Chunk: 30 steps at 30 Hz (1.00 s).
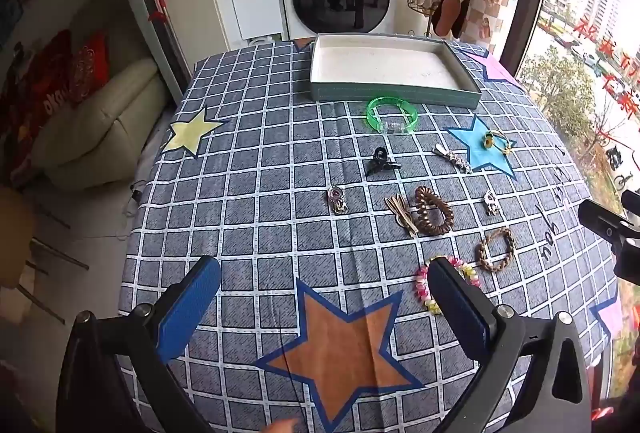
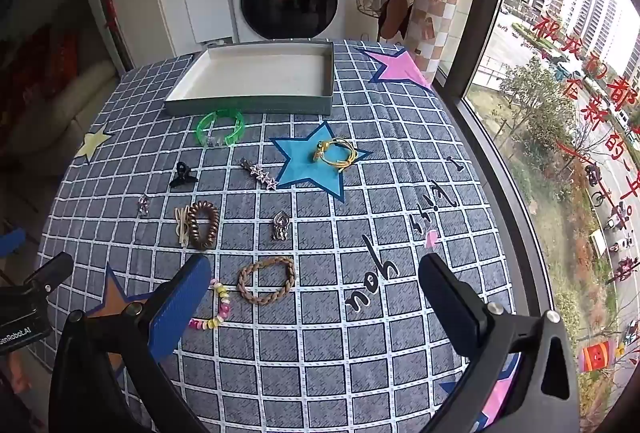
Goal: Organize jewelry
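Left hand-held gripper (image 1: pixel 324 297) wide open above tablecloth (image 1: pixel 248 201); jewelry scattered w/ tray (image 1: pixel 394 95) beyond

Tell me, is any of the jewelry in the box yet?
Not yet. The tray is bare inside, so nothing looks done. The left gripper and right gripper are both open and hold nothing. Everything is left on the tablecloth: the green bangle, black claw clip, brown coil tie, braided band and others.
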Each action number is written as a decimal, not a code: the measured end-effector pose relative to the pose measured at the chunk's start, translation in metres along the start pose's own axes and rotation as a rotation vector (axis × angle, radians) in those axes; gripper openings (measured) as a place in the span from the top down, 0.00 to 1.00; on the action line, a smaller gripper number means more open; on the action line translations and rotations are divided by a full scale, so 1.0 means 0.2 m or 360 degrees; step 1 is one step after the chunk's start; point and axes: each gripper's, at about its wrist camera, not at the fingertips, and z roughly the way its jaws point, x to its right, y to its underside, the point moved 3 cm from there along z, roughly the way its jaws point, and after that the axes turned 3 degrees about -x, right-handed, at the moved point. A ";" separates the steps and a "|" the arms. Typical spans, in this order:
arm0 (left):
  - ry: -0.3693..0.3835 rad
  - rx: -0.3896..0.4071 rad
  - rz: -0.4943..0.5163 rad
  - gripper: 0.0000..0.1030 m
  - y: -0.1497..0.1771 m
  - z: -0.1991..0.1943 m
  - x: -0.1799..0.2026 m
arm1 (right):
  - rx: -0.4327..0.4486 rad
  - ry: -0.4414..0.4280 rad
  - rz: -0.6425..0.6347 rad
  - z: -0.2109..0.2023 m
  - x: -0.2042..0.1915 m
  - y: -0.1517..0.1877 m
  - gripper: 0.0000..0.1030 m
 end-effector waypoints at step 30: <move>0.0024 0.0080 -0.0092 0.00 -0.02 -0.03 -0.04 | 0.0016 -0.0009 -0.0010 0.00 -0.05 -0.06 0.00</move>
